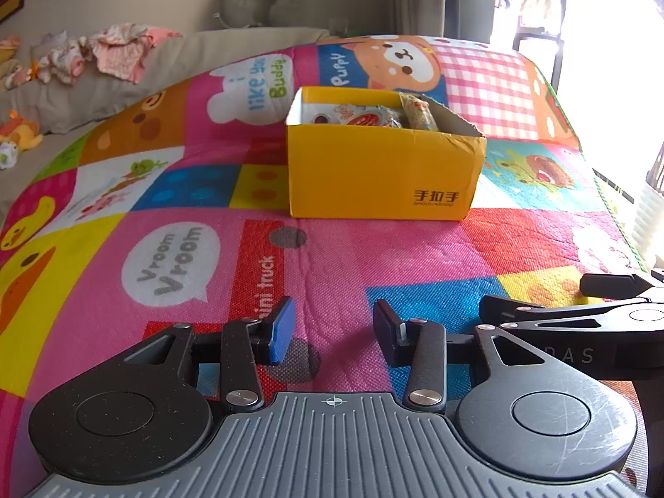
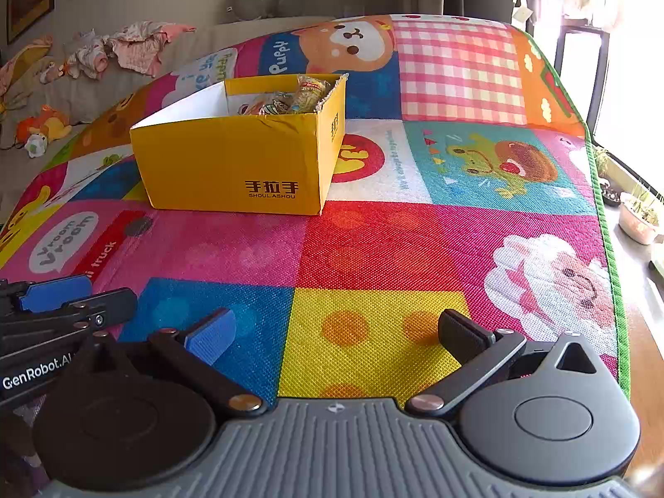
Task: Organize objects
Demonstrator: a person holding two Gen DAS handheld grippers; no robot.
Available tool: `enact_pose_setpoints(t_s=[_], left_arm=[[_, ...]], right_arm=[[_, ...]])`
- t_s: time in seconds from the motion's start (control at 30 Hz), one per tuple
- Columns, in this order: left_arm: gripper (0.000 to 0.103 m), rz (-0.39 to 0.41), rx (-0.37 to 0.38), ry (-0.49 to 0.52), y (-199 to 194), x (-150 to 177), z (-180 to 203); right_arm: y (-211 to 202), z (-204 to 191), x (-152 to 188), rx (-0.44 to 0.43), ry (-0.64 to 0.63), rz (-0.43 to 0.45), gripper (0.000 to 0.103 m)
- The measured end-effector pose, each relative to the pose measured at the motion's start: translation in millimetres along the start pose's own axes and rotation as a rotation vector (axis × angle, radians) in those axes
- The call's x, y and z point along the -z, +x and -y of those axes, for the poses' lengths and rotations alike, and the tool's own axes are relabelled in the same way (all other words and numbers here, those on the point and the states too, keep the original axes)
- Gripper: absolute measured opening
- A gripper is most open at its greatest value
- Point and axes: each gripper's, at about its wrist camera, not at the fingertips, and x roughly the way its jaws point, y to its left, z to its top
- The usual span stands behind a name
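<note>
One yellow box [image 1: 382, 170] of snack packets [image 1: 369, 118] sits on the mat [image 1: 352, 257], well ahead of both grippers. Left gripper [image 1: 334, 334] and right gripper [image 2: 344, 336] hold nothing, fingers spread apart, close beside each other, low over the mat.

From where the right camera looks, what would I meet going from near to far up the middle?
Right hand-held gripper → yellow dotted mat square → red mat square → yellow box → snack packets → puppy picture.

Bare mat [image 1: 357, 249] lies between both grippers and the box [image 1: 382, 170]; the box's open top is unobstructed.
</note>
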Motion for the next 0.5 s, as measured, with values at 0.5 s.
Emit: enact_pose_setpoints(t_s=[0.5], left_arm=[[0.045,0.003,0.015,-0.023,0.0,0.3,-3.5]], right_arm=[[-0.5,0.5,-0.1,-0.001,0.002,0.0,0.103]])
